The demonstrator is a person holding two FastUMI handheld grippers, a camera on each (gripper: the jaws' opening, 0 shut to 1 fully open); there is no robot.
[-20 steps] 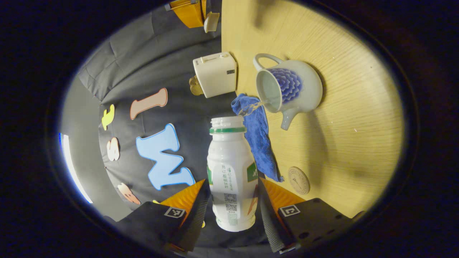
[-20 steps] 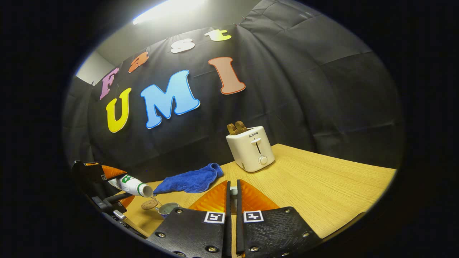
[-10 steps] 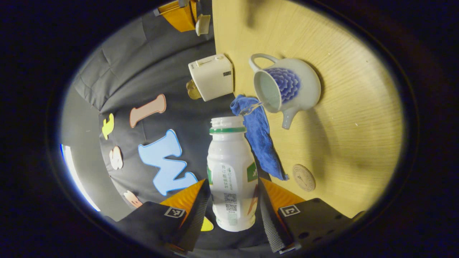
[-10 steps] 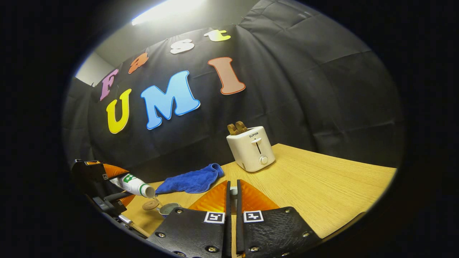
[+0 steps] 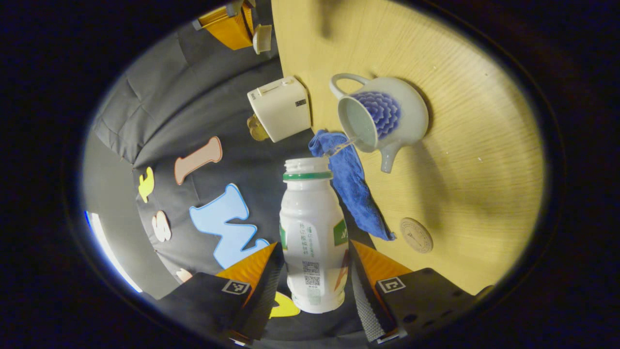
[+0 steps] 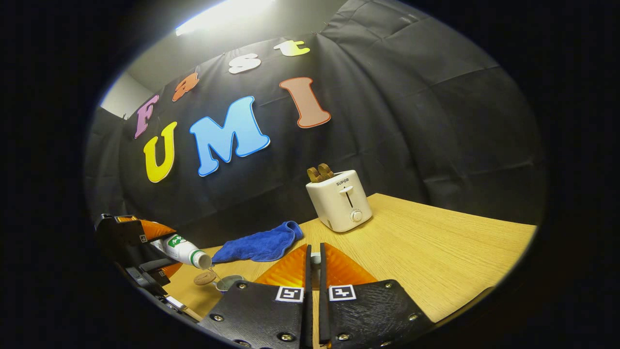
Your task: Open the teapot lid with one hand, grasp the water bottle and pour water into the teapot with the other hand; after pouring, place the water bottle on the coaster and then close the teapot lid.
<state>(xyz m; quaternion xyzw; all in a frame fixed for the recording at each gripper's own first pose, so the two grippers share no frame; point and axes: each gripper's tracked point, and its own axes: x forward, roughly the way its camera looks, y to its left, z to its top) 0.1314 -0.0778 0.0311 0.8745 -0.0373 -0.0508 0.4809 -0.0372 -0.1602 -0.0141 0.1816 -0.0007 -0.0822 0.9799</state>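
Observation:
In the left gripper view, my left gripper (image 5: 315, 247) is shut on a white water bottle (image 5: 312, 228) with a green neck ring and no cap. The bottle lies tipped on its side, and a thin stream of water (image 5: 341, 144) runs from its mouth into the open white teapot (image 5: 387, 114) with a blue flower. The round coaster (image 5: 416, 235) lies bare on the table nearer me. My right gripper (image 6: 314, 248) is shut on the teapot lid's knob (image 6: 315, 260), and in the left gripper view the lid (image 5: 262, 38) hangs off to the side, away from the teapot. The right gripper view has the tipped bottle (image 6: 183, 250) over the teapot's mouth (image 6: 227, 282).
A blue cloth (image 5: 353, 189) lies crumpled on the wooden table (image 5: 474, 145) between teapot and wall. A white toaster (image 6: 339, 199) with toast in it stands at the table's back edge. Bare wood stretches to the right of the toaster.
Water keeps running from the bottle into the teapot. The left gripper has turned a little, so teapot and toaster sit further left in its view. The right gripper holds still.

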